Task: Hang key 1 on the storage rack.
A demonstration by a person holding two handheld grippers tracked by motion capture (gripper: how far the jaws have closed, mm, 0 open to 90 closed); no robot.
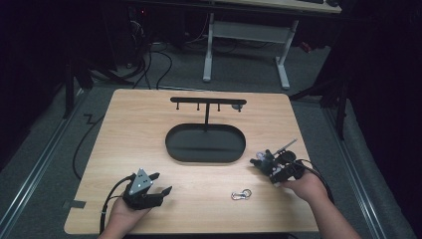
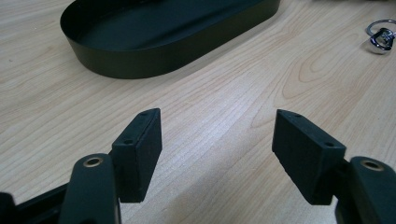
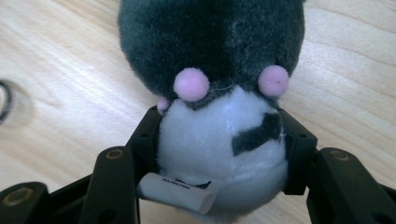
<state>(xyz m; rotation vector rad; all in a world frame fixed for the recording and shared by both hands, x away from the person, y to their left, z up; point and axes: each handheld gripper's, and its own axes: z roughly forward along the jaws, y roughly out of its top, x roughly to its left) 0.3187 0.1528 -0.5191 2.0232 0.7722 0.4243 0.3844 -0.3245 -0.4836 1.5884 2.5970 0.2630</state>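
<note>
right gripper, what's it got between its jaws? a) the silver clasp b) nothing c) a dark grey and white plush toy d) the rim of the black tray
c: in the right gripper view the right gripper has its jaws pressed against both sides of the plush toy, whose white part sits between them.

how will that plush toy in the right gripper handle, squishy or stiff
Likely squishy: the plush toy bulges between the right gripper pads. Probably light for its size, being fuzzy stuffed fabric. Its fur likely grips rather than slips.
</note>
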